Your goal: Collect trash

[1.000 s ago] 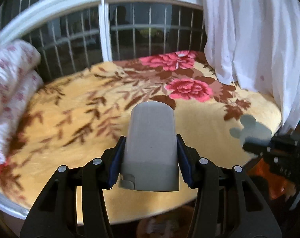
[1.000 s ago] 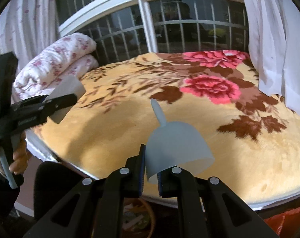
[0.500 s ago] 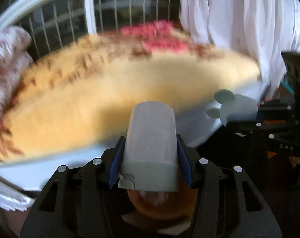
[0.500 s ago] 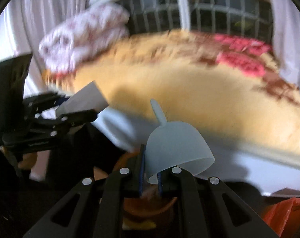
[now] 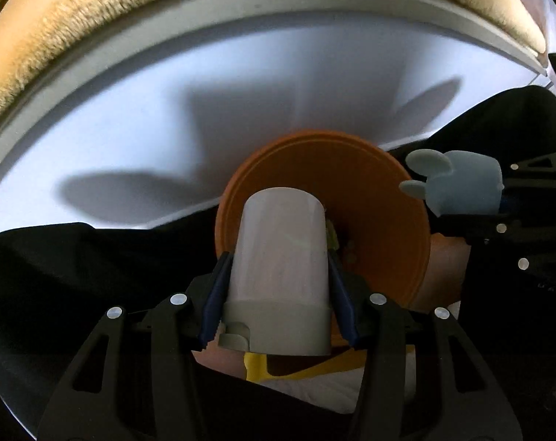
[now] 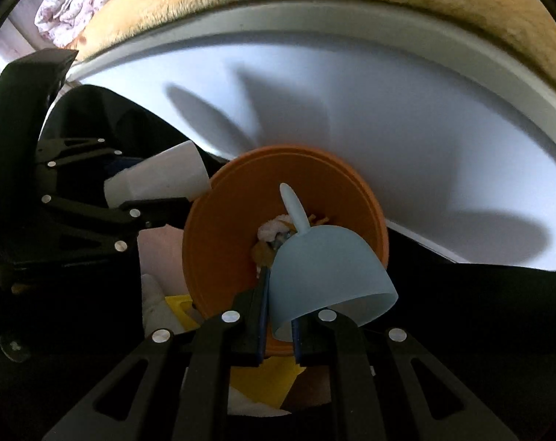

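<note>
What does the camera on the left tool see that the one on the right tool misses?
Only the left wrist view shows the left gripper head-on, its fingers clamped on both sides of a white cup.

Only the right wrist view shows scraps lying inside the orange bin, and a folded flowered quilt at top left.

Both show the orange bin, the white cup, the pale blue eared cup pinched by its rim in the right gripper, the tan blanket and the white bed side.
</note>
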Motion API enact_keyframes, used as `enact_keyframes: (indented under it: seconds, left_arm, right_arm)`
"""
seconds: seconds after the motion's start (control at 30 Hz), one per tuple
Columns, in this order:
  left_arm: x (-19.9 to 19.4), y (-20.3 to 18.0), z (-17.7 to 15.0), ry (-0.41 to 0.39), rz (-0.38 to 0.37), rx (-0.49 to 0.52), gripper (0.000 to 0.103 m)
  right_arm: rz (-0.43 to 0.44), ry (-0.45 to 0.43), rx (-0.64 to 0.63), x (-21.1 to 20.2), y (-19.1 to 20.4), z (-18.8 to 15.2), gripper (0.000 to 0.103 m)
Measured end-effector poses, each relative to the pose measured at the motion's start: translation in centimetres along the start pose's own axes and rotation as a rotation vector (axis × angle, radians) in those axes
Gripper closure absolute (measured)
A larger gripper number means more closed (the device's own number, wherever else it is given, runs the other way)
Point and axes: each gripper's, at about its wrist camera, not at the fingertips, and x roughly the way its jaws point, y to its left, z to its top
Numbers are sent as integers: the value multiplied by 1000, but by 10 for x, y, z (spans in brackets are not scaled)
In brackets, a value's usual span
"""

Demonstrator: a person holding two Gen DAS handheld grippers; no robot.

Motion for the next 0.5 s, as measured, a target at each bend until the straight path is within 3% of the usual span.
enact_keyframes:
  seconds: [0.07, 0.1, 0.37, 0.5]
  left_arm:
    - [4, 0, 1, 19, 10, 5, 29]
    - [4, 0, 1, 20, 15, 7, 22]
    - [-2, 4, -3, -3, 13, -5, 19]
    - [-29, 1, -3, -83, 33, -12, 19]
  right_arm:
    - [-13, 3, -8, 2, 2, 1, 60]
    - [-30, 1, -8, 1, 5, -2, 38]
    - [-49, -30, 14, -22, 1, -1, 38]
    - [-77, -107, 16, -55, 0, -4, 38]
